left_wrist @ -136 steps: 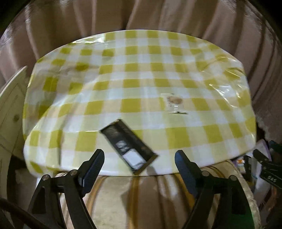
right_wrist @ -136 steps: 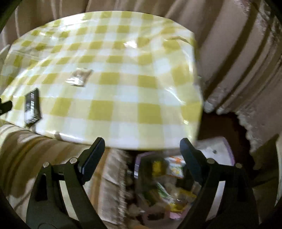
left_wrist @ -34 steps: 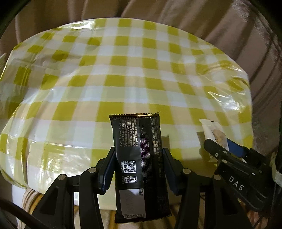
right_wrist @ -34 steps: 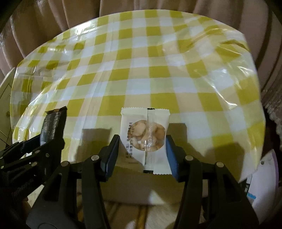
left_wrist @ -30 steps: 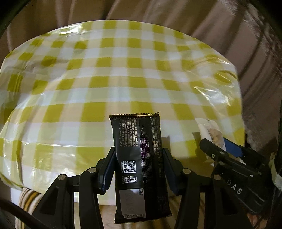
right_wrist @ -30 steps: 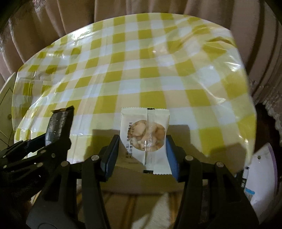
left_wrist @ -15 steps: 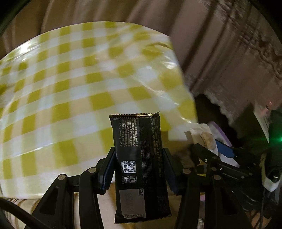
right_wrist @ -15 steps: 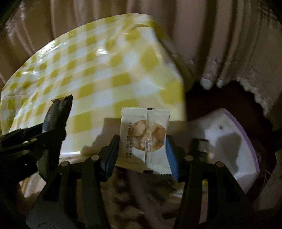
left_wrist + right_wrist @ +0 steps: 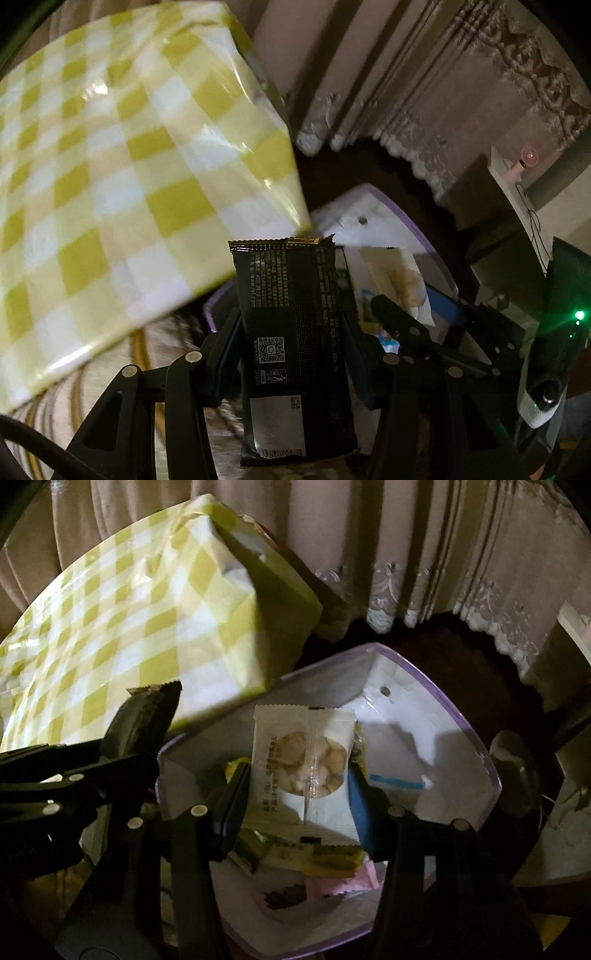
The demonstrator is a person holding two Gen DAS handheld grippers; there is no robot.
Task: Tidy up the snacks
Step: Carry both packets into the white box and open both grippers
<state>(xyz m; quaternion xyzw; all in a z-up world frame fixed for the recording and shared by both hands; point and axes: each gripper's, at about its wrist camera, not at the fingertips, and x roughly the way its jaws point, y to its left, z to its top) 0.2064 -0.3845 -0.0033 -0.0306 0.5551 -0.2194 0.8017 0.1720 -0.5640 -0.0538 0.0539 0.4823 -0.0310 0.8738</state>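
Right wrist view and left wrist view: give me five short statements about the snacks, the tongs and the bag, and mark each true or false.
1. The right tongs grip a white packet with a clear window showing pale round pieces. True.
2. The left tongs are open and hold nothing. False: they are shut on a black wrapper.
3. The white packet hangs above the open white bag with a purple rim. True.
4. The bag holds nothing. False: yellow and pink packets lie inside it.
5. The black wrapper lies flat on the checked tablecloth. False: it is held in the left tongs, past the table's edge.
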